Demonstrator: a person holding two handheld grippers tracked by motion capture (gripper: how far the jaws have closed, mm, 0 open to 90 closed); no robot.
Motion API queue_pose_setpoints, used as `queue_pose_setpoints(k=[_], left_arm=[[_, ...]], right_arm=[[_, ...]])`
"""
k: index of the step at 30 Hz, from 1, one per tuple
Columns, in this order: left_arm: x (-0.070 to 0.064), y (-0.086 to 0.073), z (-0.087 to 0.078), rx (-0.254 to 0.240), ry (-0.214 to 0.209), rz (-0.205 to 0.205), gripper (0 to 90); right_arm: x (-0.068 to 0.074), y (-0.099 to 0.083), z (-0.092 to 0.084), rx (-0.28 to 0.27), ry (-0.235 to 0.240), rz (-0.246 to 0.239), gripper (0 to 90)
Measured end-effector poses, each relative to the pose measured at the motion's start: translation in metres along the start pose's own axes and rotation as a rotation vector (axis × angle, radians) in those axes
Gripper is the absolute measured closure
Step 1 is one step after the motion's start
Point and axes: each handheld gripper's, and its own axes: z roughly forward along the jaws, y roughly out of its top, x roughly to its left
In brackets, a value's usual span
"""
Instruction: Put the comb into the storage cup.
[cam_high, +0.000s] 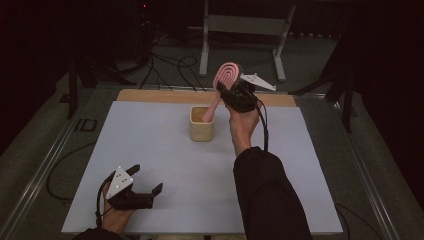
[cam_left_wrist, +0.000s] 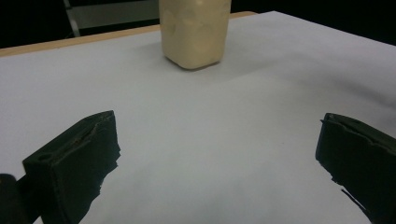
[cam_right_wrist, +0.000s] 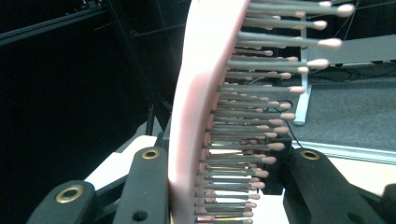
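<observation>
- Holding a pink hairbrush (cam_high: 223, 84) over a cream cup (cam_high: 202, 125): the right gripper (cam_high: 233, 92) pinches the brush by its head, handle slanting down toward 7 o'clock into the cup's mouth.
- Cup stands upright on the grey table (cam_high: 165, 160), toward 12 o'clock from the table's middle, near the wooden far edge.
- Right gripper view: the brush (cam_right_wrist: 191, 107) sits between the two black jaws, its pink back against one jaw, its bristles (cam_right_wrist: 261, 116) pointing at the other. Jaws are closed in on it; contact on the bristle side looks soft.
- Left gripper (cam_high: 134, 192) rests low at about 7 o'clock on the table, jaws spread wide, nothing between them. Its own view shows the cup (cam_left_wrist: 195, 30) well ahead, bare table between.
- Handle tip: looks inside the cup, but I cannot tell whether it touches the bottom.
- Judged step: lowering the brush handle-first into the cup.
- Risk: springy bristles give a poor grip, so the brush could twist or slip between the jaws.
- Risk: the handle enters at a slant; pressing on could lever the rim and tip or slide the cup, since nothing steadies it.
- Risk: letting go high leaves the heavy head outside the rim, and it may topple the cup.
</observation>
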Motion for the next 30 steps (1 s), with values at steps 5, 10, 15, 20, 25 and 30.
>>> queue_pose_setpoints(k=[5, 10, 15, 20, 25, 30], left_arm=[[0.0, 0.0, 0.0, 0.003, 0.001, 0.0, 0.2], [0.0, 0.0, 0.001, 0.004, 0.002, 0.0, 0.2], [0.0, 0.0, 0.001, 0.004, 0.002, 0.0, 0.2], [0.0, 0.0, 0.001, 0.005, 0.002, 0.001, 0.2], [0.0, 0.0, 0.001, 0.005, 0.004, 0.002, 0.2], [0.0, 0.0, 0.001, 0.005, 0.003, 0.002, 0.2]], right_arm=[[-0.003, -0.004, 0.001, 0.009, -0.004, -0.002, 63.5], [-0.005, -0.008, 0.003, 0.017, -0.004, 0.006, 63.5], [-0.006, -0.012, 0.004, 0.024, -0.004, 0.007, 63.4], [-0.006, -0.016, 0.005, 0.029, -0.007, 0.011, 63.4], [-0.007, -0.022, 0.007, 0.038, -0.007, 0.015, 63.3], [-0.006, -0.028, 0.01, 0.047, -0.009, 0.012, 63.3]])
